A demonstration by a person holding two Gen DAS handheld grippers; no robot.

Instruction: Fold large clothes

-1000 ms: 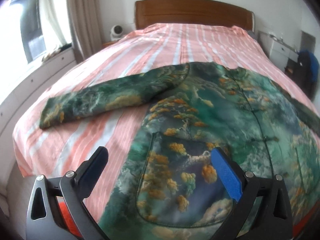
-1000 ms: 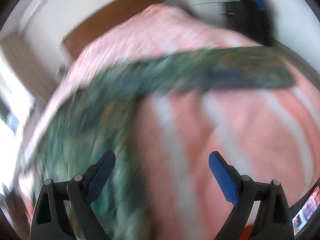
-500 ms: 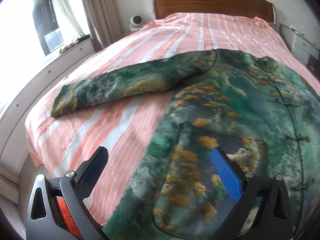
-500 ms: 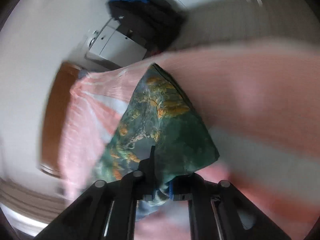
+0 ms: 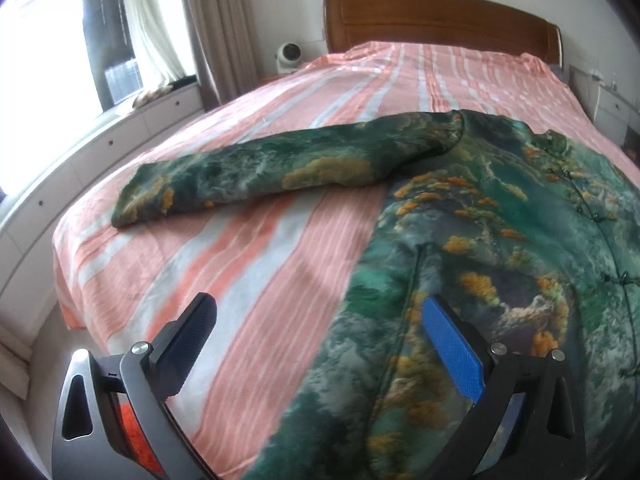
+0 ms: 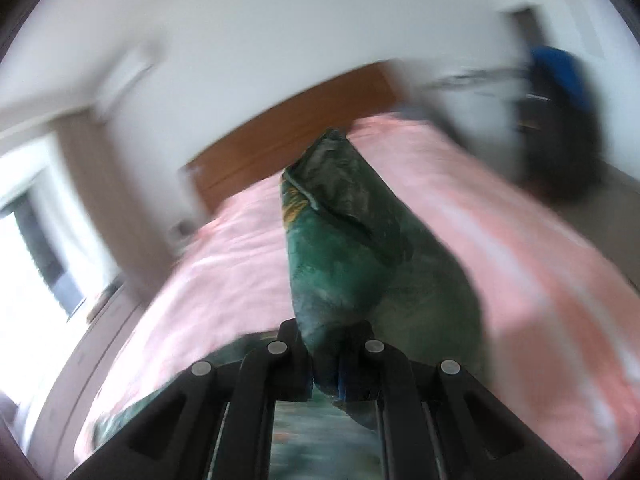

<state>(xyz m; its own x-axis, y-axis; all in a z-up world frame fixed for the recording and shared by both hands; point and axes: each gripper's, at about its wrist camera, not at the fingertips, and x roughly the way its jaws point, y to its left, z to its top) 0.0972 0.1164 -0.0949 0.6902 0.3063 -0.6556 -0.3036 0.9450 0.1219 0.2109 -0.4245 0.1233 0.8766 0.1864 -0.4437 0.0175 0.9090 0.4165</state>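
Right hand-held gripper (image 6: 338,364), spread 1 second ago, now pinches the green landscape-print jacket's sleeve (image 6: 352,248), lifted ahead of it; left hand-held gripper (image 5: 316,336) hovers spread over the hem on the pink striped bed (image 5: 248,264).

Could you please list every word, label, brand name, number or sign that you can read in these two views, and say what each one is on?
None: no readable text shows in either view.
The green patterned garment carries only a printed landscape pattern, no lettering.
The striped bedsheet and wooden headboard are unmarked.
The small white device beside the bed is too small to show any marking.
The right wrist view is motion-blurred.
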